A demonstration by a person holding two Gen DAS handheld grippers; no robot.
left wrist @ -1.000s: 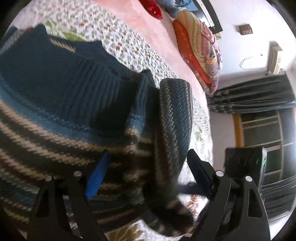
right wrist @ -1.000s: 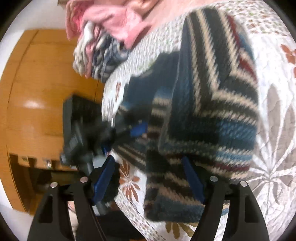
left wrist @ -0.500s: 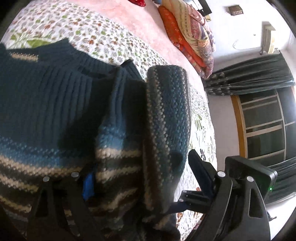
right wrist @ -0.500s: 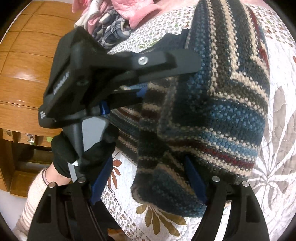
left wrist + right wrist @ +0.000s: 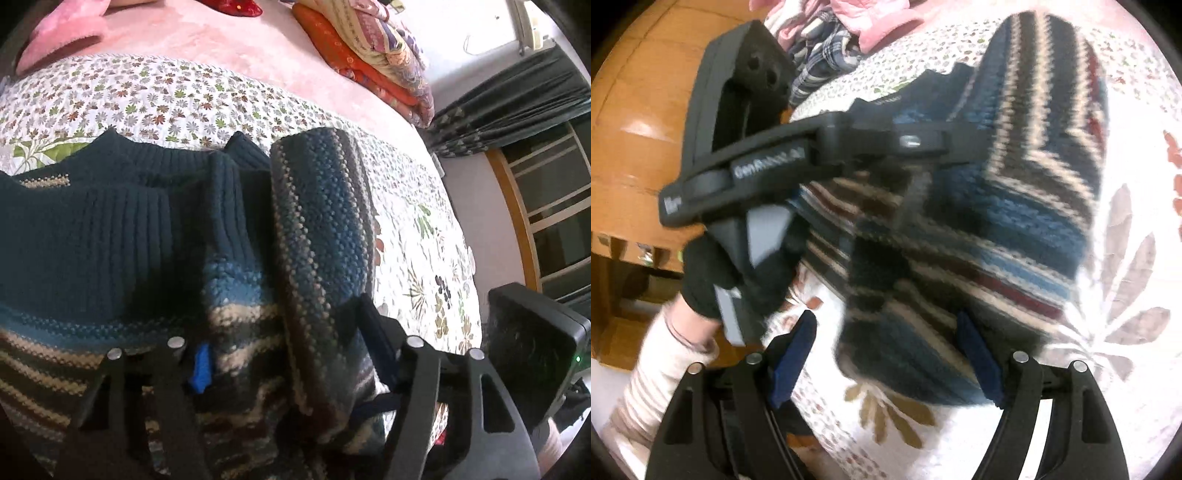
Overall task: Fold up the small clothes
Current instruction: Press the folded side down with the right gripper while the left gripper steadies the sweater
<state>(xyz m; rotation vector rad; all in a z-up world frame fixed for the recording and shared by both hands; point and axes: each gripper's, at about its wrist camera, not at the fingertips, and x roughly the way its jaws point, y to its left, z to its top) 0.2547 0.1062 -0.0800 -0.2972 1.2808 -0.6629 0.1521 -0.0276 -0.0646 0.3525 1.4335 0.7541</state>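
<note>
A navy knitted sweater [image 5: 110, 236] with cream, blue and dark red stripes lies folded on a floral quilt [image 5: 155, 99]. One rolled fold [image 5: 321, 221] stands up beside the ribbed collar. My left gripper [image 5: 288, 350] is open, its fingers straddling that fold and pressed into the knit. In the right wrist view the same sweater [image 5: 1027, 229] fills the middle. My right gripper [image 5: 886, 362] is open at the sweater's near edge, the hem lying between its blue pads [image 5: 979, 362]. The left gripper [image 5: 945, 144], held by a black-gloved hand [image 5: 713, 273], reaches across the sweater from the left.
Folded blankets [image 5: 373, 48] are stacked at the far end of the pink bed sheet [image 5: 207, 40]. A pile of loose clothes [image 5: 827, 44] lies beyond the sweater. A wooden cabinet [image 5: 639, 122] stands left of the bed. Dark curtains [image 5: 509, 110] hang at the right.
The left gripper has slid forward over the sweater towards the collar and has come into the right wrist view. The right gripper has stayed open at the hem.
</note>
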